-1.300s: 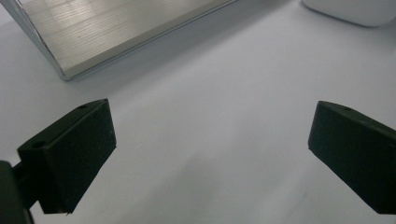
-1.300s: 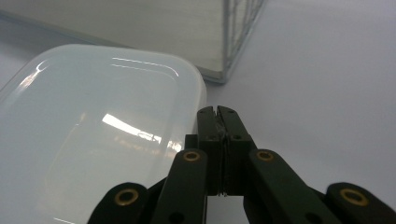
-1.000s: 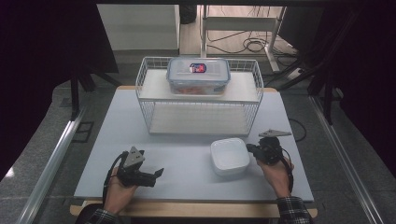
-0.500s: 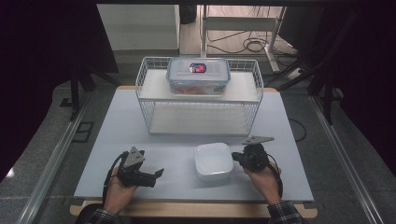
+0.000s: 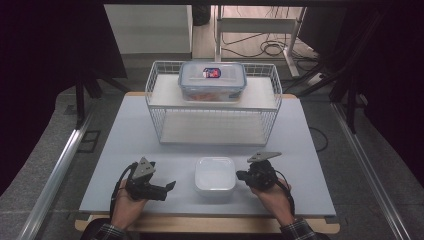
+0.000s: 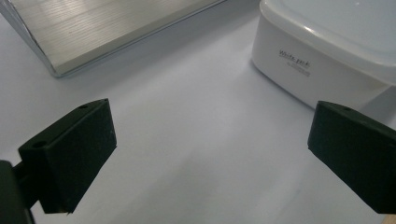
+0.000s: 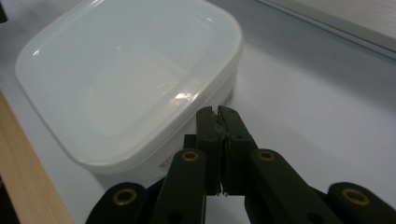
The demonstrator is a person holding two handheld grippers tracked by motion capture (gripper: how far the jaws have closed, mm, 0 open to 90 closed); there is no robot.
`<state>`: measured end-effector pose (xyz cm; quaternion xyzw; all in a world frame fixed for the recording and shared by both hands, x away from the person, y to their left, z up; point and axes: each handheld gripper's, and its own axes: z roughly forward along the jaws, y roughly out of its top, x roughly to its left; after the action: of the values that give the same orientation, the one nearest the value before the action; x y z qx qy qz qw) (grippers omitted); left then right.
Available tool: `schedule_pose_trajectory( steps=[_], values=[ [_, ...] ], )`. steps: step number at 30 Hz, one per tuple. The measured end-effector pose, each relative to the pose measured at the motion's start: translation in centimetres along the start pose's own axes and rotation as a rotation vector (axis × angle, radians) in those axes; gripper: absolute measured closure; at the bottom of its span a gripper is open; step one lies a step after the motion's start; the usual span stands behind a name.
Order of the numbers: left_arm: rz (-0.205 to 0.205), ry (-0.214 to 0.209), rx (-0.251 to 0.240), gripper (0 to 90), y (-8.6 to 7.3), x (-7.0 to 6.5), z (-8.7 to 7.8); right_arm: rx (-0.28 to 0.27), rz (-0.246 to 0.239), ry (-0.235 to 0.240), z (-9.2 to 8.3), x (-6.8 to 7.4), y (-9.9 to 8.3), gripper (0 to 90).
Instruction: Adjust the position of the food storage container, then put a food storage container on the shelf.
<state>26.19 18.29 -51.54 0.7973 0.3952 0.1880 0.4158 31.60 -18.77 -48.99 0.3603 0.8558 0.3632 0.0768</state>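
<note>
White box [image 5: 215, 175] sits on the table [image 5: 125, 145], near the front edge, right between the two hands. It is a square plastic tub with round corners and a flat lid that looks pressed on. Small grey letters are printed on one side wall. It looks light and may well be empty, though its inside cannot be seen. The plastic seems stiff, smooth and a bit shiny, so it could slip easily over the smooth table when nudged. It does not look like a thing that breaks easily.

A good place to grab it would be across two side walls, just under the lid's rim, where the lip could stop it from slipping down. It is wide, so a claw would have to open very far to fit around it.

Right claw [image 7: 218, 111] has its jaws pressed tight together with nothing between them. Its tip is right at the box's side wall, under the rim, so it looks like a push and not a grab.

Left claw [image 5: 170, 186] is wide open and holds nothing. It rests near the box's other side, a little apart from it.

Farther back stands a white wire basket [image 5: 160, 120]. A clear box with a blue-edged lid [image 5: 212, 80] rests on top of it.
</note>
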Motion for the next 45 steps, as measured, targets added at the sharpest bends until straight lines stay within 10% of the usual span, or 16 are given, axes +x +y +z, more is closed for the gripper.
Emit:
schedule_pose_trajectory(
  steps=[8,30,45],
  values=[
    [-0.003,-0.009,0.008,1.0,0.0,0.0,0.0,-0.009,-0.013,-0.012,0.0,0.1,-0.1,80.3],
    [-0.009,-0.008,0.023,1.2,-0.2,0.3,0.0,-0.085,-0.067,-0.051,-1.7,-1.1,-1.4,18.5],
    [-0.026,-0.024,0.033,2.6,0.5,0.0,-0.3,-0.141,-0.049,-0.037,-2.1,-1.0,-1.1,7.2]
  ],
)
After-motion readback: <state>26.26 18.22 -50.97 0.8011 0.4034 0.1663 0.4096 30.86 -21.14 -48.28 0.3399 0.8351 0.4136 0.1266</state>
